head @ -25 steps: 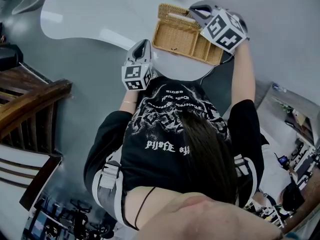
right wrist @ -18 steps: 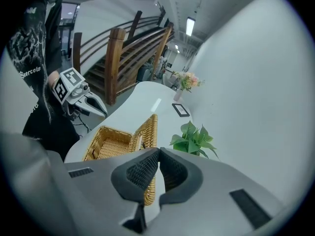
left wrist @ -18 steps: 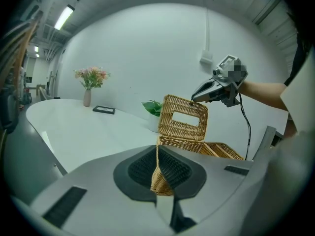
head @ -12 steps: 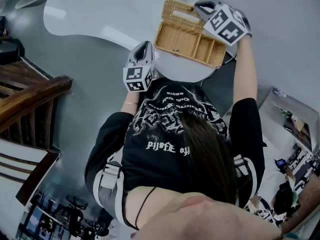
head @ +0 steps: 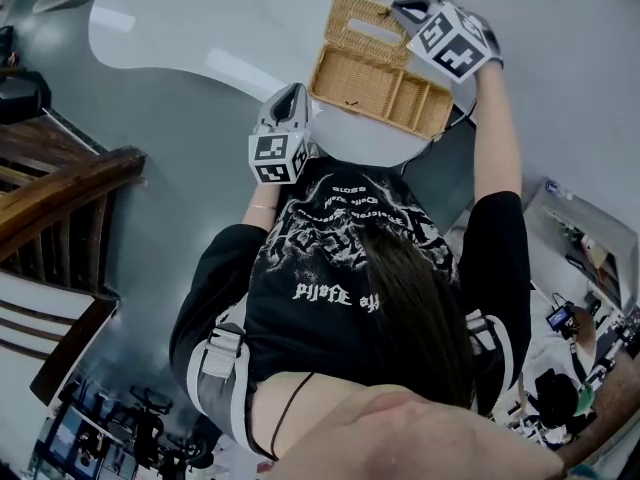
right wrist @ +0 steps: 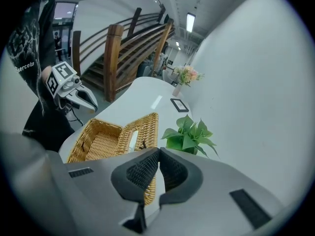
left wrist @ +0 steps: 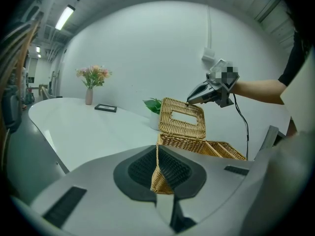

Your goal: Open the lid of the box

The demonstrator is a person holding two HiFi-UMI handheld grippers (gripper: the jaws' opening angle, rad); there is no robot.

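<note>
Box (head: 380, 90), 1: long axis left-right along bench (head: 200, 28) edge, mouth up. Lid (head: 368, 30), 1: raised, pinched by right gripper (head: 402, 10). Left gripper (head: 294, 92): clamped on box corner.

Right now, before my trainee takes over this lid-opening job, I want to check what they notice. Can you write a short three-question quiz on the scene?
1. True or false: the lid lies flat on the box.
2. What does the right gripper pinch? A the lid's edge; B the box's wall; C nothing.
3. Fill in: the left gripper clamps the box's near ____.
Key: 1 false, it stands raised; 2 A; 3 corner.
</note>
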